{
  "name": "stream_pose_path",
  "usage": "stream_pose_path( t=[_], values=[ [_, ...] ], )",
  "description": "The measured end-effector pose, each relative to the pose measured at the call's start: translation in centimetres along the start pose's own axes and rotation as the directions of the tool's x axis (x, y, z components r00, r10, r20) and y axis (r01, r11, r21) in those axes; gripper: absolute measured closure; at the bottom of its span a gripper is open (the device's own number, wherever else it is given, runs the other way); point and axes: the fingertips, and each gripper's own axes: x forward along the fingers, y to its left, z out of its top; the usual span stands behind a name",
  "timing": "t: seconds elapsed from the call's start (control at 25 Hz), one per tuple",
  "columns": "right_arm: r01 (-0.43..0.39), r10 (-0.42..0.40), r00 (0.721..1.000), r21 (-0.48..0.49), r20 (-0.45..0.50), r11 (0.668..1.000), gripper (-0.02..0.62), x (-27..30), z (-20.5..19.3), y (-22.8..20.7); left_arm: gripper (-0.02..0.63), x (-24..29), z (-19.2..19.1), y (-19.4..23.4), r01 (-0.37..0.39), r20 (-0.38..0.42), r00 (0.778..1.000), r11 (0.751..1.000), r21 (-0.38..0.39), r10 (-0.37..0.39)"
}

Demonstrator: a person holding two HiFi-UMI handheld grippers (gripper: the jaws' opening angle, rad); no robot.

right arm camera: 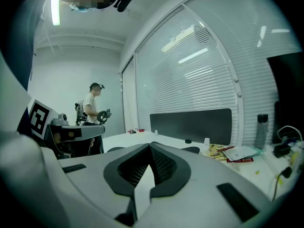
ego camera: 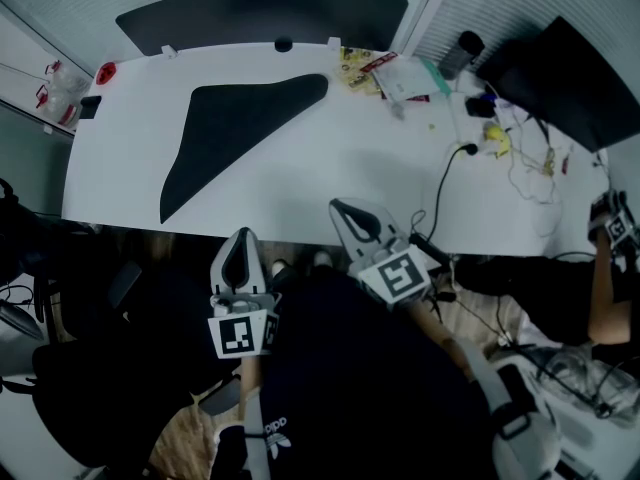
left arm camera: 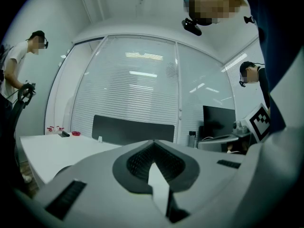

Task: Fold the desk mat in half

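The black desk mat [ego camera: 235, 133] lies on the white table [ego camera: 330, 183], left of the middle. It shows as a long triangle, wide at the far right and narrowing toward the near left. My left gripper [ego camera: 238, 253] hangs just off the table's near edge, shut with nothing in it. My right gripper [ego camera: 352, 218] sits at the near edge, over the rim and right of the mat, also shut and empty. The left gripper view shows the left gripper [left arm camera: 153, 142] with its jaws meeting at the tip. In the right gripper view the right gripper [right arm camera: 151, 145] stands the same way.
A black partition screen [ego camera: 265, 13] runs along the table's far edge. Papers and snack packets [ego camera: 385, 73], a bottle [ego camera: 462, 48], cables [ego camera: 520, 158] and a dark monitor [ego camera: 570, 78] crowd the far right. A red item [ego camera: 106, 71] sits far left. Another person [ego camera: 610, 268] stands at right.
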Motion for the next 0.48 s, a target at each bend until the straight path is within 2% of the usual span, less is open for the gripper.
stream_pose_path(
  t=[0.48],
  values=[
    [-0.003, 0.003, 0.999, 0.004, -0.032, 1.0, 0.593, 0.59, -0.48, 0.07, 0.603, 0.16, -0.6, 0.97, 0.018, -0.026, 1.0, 1.0, 0.02, -0.017]
  ],
)
